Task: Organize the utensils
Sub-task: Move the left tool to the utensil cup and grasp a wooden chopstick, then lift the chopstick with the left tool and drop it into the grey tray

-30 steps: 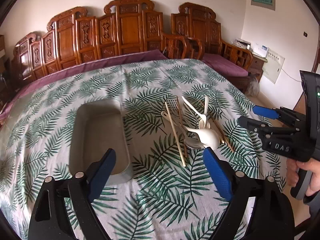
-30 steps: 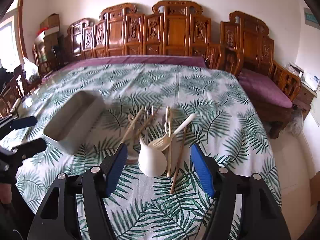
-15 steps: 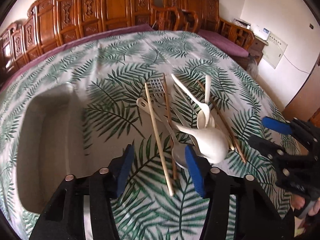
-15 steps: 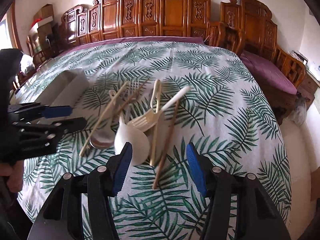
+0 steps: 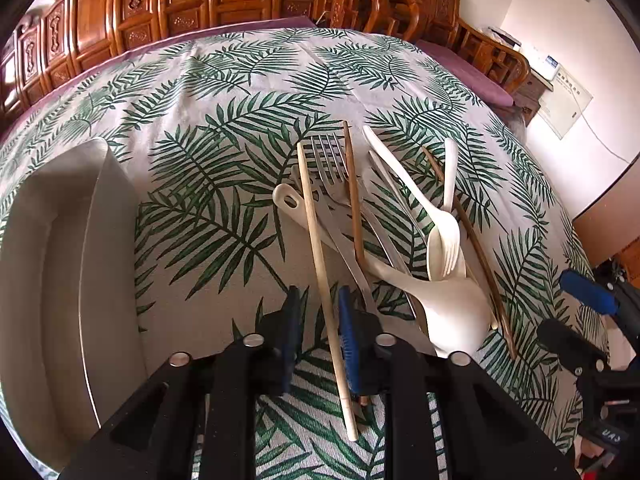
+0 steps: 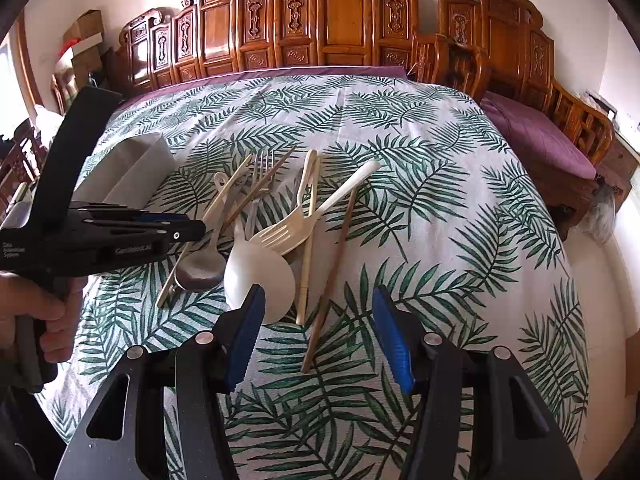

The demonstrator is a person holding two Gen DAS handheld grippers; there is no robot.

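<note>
Blue-padded, our left gripper [image 5: 318, 334] has come down over the utensil pile at centre frame since a second ago; its jaws have just been closing, with a pale wooden chopstick [image 5: 320, 256] between the pads, though we cannot tell whether they pinch it yet. Our right gripper [image 6: 318, 338] hangs open at lower centre, above a dark chopstick [image 6: 330, 280] on the leaf-print tabletop [image 6: 460, 208]. Left of the pile sits the grey tray [image 5: 52, 264].
</note>
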